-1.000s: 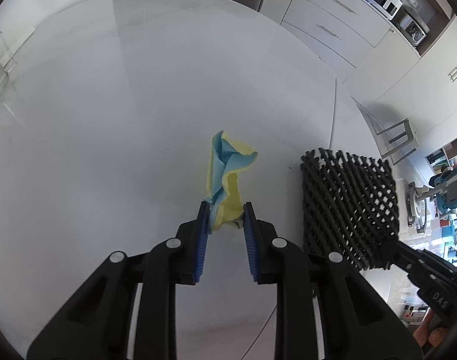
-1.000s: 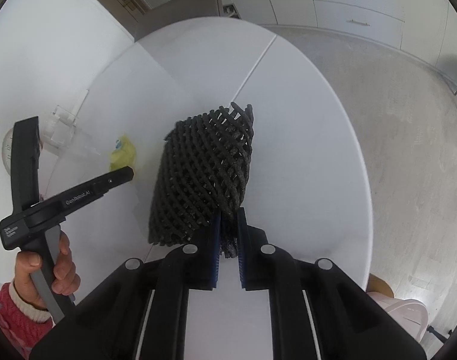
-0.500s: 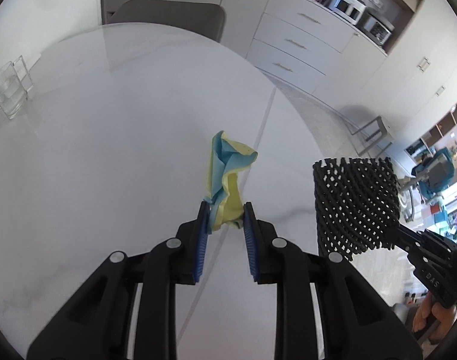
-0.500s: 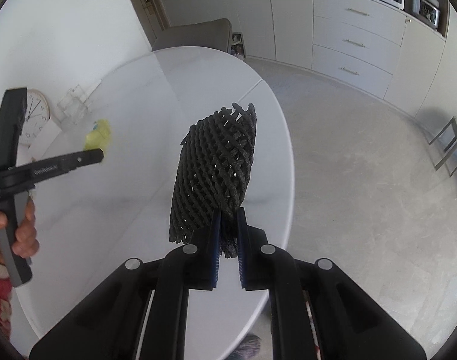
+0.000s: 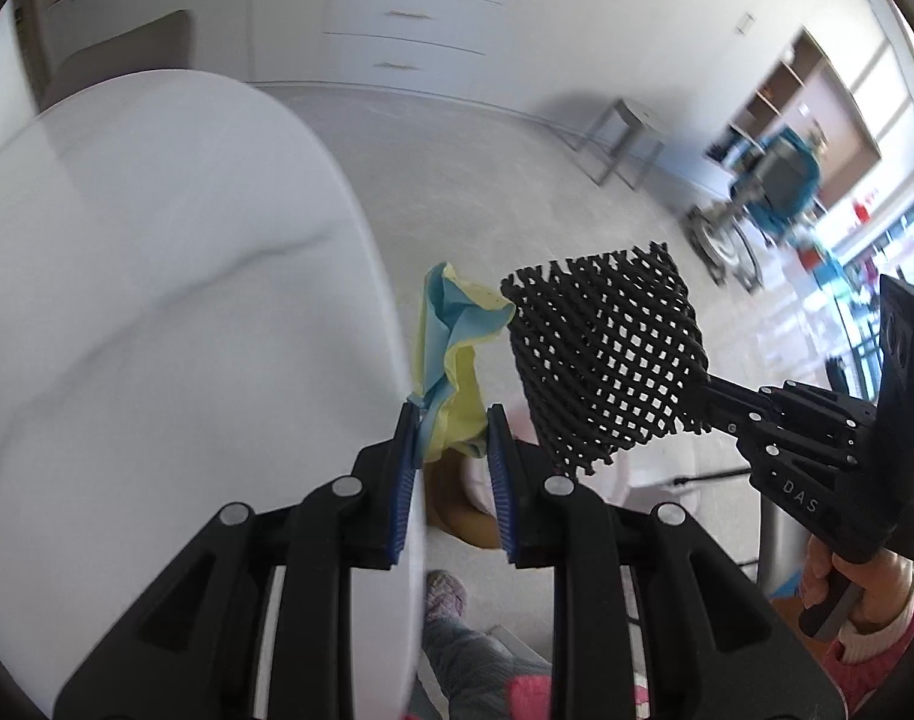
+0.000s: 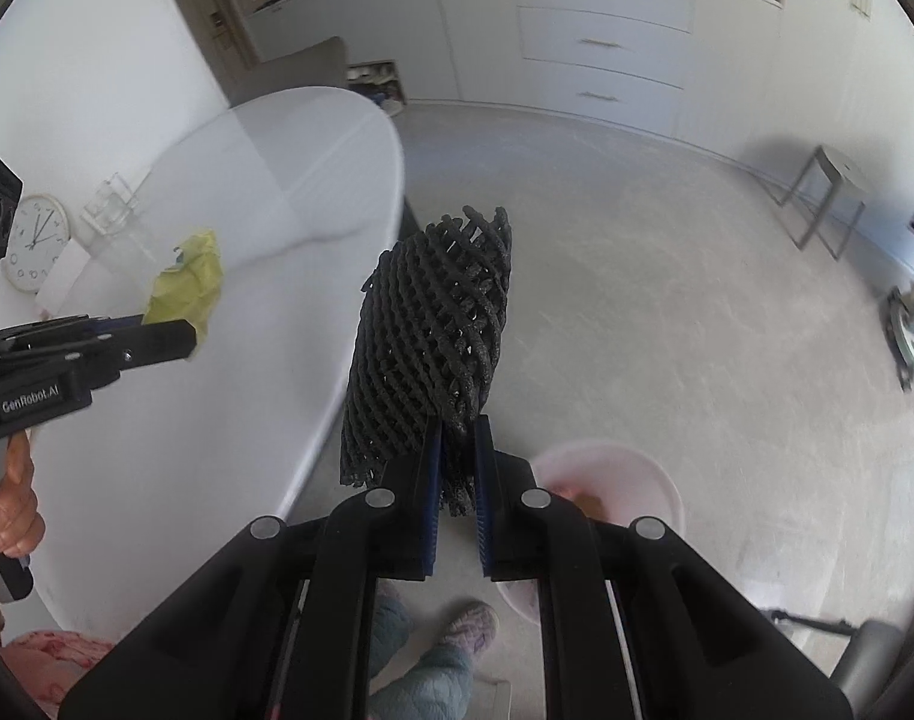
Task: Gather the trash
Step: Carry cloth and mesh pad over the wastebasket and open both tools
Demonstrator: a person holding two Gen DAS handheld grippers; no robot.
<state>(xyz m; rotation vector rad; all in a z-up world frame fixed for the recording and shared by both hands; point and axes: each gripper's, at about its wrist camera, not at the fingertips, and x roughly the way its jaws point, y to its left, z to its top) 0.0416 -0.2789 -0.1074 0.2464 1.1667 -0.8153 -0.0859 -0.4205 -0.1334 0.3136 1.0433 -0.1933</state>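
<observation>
Both grippers are clamped on trash — left gripper (image 5: 448, 438) on crumpled yellow-blue paper (image 5: 451, 348), right gripper (image 6: 457, 462) on black foam netting (image 6: 436, 330) — beside the tabletop (image 5: 157, 300) edge.

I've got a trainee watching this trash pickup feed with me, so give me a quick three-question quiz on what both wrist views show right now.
1. True or false: the left gripper is shut on the yellow-and-blue wrapper.
2. What does the right gripper hold: (A) a glass, (B) the black foam net, (C) a clock?
3. Which container on the floor shows just beyond the right gripper's fingers?

Key
1. True: the wrapper is pinched between the blue pads.
2. B
3. The pink bin, beside the white table.
</observation>
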